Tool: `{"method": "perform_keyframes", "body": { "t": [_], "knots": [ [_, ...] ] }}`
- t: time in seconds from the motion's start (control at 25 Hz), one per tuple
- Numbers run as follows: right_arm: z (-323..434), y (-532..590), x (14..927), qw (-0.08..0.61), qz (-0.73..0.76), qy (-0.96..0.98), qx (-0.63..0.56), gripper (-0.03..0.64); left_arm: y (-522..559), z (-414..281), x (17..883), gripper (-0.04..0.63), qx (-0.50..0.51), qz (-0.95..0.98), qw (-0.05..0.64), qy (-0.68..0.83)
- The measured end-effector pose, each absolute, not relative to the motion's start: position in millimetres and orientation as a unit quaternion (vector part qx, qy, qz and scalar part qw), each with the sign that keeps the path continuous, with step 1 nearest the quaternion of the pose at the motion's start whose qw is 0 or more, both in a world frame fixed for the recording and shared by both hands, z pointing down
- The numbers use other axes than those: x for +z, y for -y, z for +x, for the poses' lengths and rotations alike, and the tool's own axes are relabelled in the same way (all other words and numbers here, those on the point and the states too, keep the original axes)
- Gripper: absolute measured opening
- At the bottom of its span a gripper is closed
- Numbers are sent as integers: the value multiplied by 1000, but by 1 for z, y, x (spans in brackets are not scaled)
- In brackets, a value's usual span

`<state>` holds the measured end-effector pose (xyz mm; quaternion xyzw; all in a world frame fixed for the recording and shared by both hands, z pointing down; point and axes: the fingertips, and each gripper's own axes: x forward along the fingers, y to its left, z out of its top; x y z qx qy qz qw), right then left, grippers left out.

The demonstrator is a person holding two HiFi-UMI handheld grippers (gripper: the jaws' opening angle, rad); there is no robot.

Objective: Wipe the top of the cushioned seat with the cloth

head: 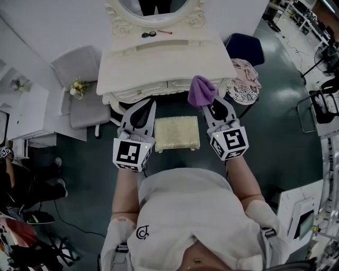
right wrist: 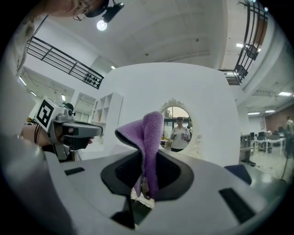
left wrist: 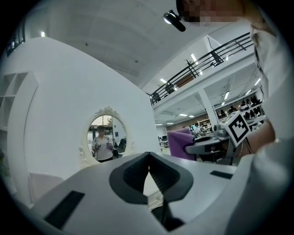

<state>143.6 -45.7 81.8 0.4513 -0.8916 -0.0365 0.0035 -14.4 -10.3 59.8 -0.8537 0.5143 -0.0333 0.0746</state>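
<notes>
My right gripper has its jaws clamped on the one purple cloth, which stands up from between them in a folded peak. My left gripper has its jaws brought together at the tips with nothing between them.

In the head view both grippers sit side by side. The left gripper and right gripper each carry one marker cube at the end nearest my body. The cloth shows against the front edge of the dressing table, off past the seat's far right corner and not on it.

The single cushioned seat has a cream, tufted top. It stands on the dark floor just in front of the white dressing table, between my two grippers.

One oval mirror with a carved frame rises behind the table. One grey chair stands to the left and one dark blue chair to the right. The room beyond is a tall, open hall with a railed upper walkway.

My forearms reach straight forward from my chest, parallel, and the jaws point toward the table.
</notes>
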Motion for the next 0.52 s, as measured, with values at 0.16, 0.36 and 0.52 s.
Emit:
{"method": "perform_keyframes", "body": {
  "t": [0.16, 0.36, 0.52],
  "knots": [
    [142, 43, 84, 7, 450, 892, -42, 74, 8, -16, 59, 14, -22, -849, 78, -522],
    [140, 38, 84, -2, 450, 892, -43, 74, 4, -17, 62, 14, -20, -851, 76, -519],
    [141, 37, 87, -9, 451, 892, -32, 74, 2, -15, 68, 14, -27, -853, 74, -515]
  ]
}}
